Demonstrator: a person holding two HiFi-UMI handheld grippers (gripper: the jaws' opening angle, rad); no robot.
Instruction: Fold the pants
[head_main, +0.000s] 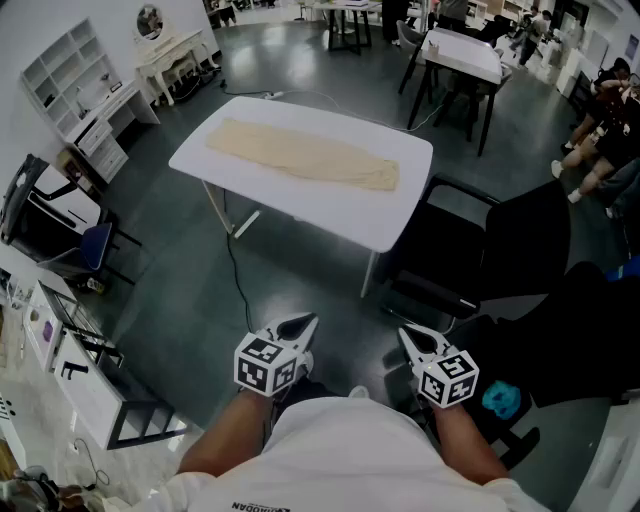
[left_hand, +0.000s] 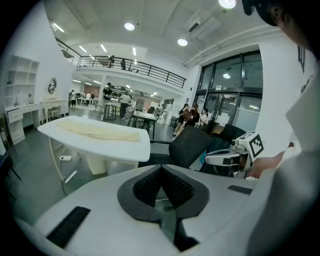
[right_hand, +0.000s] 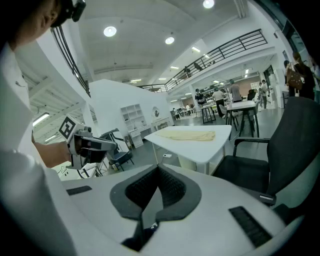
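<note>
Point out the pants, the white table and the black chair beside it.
pants (head_main: 300, 155): head view, middle of the cream fabric.
white table (head_main: 320, 200): head view, bare top near the front edge.
black chair (head_main: 525, 245): head view, its backrest.

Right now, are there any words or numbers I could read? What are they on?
None can be read for sure.
Shirt: dark letters at the picture's bottom edge, too blurred and cut off to read.
Cubes on the left gripper and right gripper: black-and-white square patterns only, no words.
Pants and table: no print seen.
</note>
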